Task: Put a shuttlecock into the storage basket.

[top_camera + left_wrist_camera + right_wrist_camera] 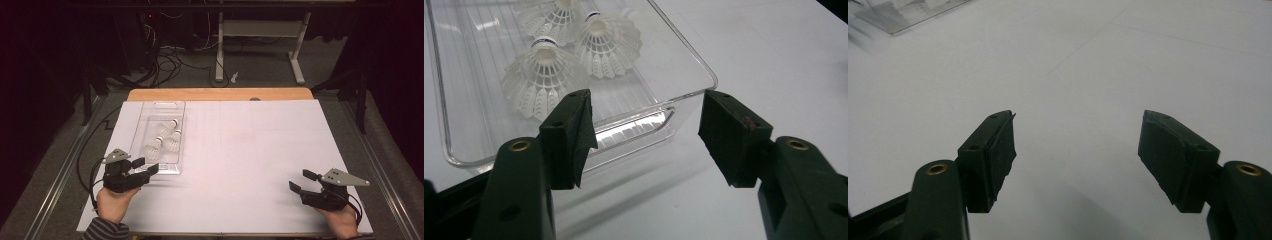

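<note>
**Left gripper poised at the tray's near end**

Big white table (240,165) spread across the scene, wooden edge at the far side. On its left half sits a clear plastic tray (172,167), long side running away from the person. Inside it, three white shuttlecocks (165,137) bunched in the middle, cork ends up and away. The left gripper (145,167) is right at the tray's near end, jaws spread wide, nothing between the pads; in the left gripper view the tray's near wall (634,127) and its corner lie in the gap, untouched. Over on the right, well apart, the right gripper (300,181) rests low over bare table, jaws also wide apart and holding nothing.
</note>
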A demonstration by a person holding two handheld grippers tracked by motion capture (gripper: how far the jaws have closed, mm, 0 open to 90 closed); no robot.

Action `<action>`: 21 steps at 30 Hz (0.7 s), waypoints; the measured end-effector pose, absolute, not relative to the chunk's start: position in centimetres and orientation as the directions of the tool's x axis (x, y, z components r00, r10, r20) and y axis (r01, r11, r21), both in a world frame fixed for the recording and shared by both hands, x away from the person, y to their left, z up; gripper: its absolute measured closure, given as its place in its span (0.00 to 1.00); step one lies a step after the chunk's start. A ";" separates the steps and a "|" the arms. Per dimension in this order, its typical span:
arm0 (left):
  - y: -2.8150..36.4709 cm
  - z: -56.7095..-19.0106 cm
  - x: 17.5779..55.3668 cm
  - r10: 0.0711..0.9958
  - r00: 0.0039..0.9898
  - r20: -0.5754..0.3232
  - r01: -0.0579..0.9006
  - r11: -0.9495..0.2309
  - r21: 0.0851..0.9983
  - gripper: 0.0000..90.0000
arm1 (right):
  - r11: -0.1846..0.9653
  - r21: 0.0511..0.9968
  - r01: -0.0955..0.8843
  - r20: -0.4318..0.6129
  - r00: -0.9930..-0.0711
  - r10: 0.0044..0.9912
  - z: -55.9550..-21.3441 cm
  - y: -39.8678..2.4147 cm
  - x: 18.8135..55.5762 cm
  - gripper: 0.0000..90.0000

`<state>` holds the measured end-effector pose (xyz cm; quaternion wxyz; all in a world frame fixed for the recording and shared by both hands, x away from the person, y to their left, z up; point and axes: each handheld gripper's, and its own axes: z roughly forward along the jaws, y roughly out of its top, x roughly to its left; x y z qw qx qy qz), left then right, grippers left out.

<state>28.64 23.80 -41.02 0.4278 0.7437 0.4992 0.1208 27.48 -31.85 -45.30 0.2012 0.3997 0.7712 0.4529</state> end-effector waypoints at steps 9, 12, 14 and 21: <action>23.9 -41.3 28.4 0.847 0.470 -0.248 0.634 -0.128 0.763 0.44 | 0.269 0.859 0.435 0.053 -0.599 0.799 -45.3 -31.9 27.5 0.35; 24.0 -41.4 28.3 0.848 0.467 -0.249 0.633 -0.124 0.764 0.44 | 0.270 0.859 0.435 0.053 -0.600 0.799 -45.3 -31.8 27.5 0.35; 24.0 -41.5 28.3 0.849 0.468 -0.247 0.633 -0.126 0.763 0.44 | 0.270 0.859 0.434 0.052 -0.600 0.798 -45.3 -31.8 27.5 0.35; 24.0 -41.7 28.1 0.851 0.462 -0.249 0.629 -0.116 0.769 0.43 | 0.269 0.859 0.435 0.053 -0.599 0.799 -45.3 -31.9 27.5 0.35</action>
